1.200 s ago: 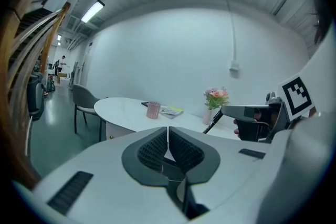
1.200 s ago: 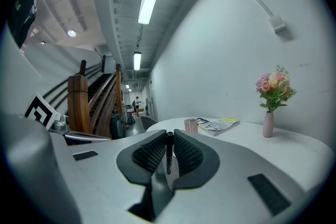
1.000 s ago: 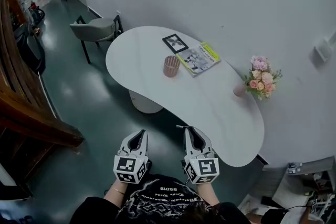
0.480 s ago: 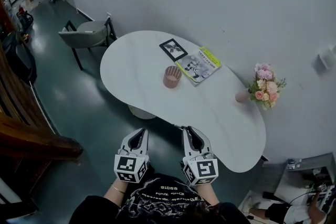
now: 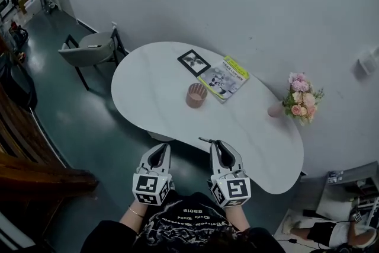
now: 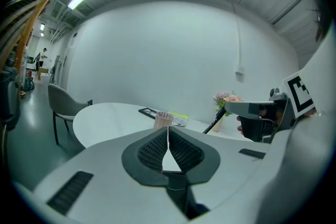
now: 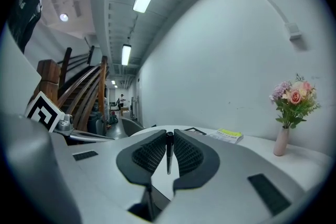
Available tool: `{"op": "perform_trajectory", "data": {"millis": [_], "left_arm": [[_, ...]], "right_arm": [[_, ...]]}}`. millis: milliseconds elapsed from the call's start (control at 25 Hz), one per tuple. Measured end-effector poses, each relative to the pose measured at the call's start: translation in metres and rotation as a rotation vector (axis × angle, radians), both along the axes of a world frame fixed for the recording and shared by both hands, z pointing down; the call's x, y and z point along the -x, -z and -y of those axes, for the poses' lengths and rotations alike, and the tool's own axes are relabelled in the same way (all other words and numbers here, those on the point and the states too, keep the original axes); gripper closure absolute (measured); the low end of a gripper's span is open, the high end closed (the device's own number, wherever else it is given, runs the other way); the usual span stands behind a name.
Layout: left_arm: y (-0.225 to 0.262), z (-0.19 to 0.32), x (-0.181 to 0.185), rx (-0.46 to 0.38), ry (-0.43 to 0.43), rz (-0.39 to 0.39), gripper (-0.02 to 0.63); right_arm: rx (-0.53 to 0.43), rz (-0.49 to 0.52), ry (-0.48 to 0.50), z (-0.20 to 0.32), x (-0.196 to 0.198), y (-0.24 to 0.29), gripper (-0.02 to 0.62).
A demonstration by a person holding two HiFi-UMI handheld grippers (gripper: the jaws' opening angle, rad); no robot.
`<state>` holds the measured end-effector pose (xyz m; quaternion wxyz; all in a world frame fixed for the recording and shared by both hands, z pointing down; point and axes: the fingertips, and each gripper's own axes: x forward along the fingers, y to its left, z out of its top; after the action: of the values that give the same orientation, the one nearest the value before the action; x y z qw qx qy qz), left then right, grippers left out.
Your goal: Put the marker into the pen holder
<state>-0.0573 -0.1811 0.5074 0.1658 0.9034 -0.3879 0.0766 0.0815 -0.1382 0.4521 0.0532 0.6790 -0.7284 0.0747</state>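
- Clenching right gripper (image 7: 169, 136) on the marker (image 7: 169, 153), pinching it upright between the pads.
- Holding left gripper (image 6: 168, 135) closed, with nothing between its jaws.
- Hovering both grippers side by side, just off the near edge of the surface (image 5: 155, 85).
- Standing well apart from the marker: holder (image 5: 195, 95), upright beside the book (image 5: 224, 77).

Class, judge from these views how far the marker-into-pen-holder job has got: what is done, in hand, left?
Done: the right claw is shut on the marker. In hand: it hovers by the near edge of the table; the left claw is shut, empty. Left: carry the marker to the pink pen holder mid-table and drop it in.
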Motion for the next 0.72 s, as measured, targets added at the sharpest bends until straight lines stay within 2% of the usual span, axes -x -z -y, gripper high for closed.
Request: {"op": "perform_trajectory", "data": {"millis": [360, 720], "left_arm": [[-0.001, 0.012, 0.005, 0.014, 0.034, 0.0, 0.58], [0.01, 0.032, -0.009, -0.007, 0.058, 0.006, 0.58]], "right_arm": [[-0.01, -0.003, 0.017, 0.023, -0.002, 0.006, 0.529], [-0.028, 0.015, 0.053, 0.053, -0.016, 0.014, 0.529]]}}
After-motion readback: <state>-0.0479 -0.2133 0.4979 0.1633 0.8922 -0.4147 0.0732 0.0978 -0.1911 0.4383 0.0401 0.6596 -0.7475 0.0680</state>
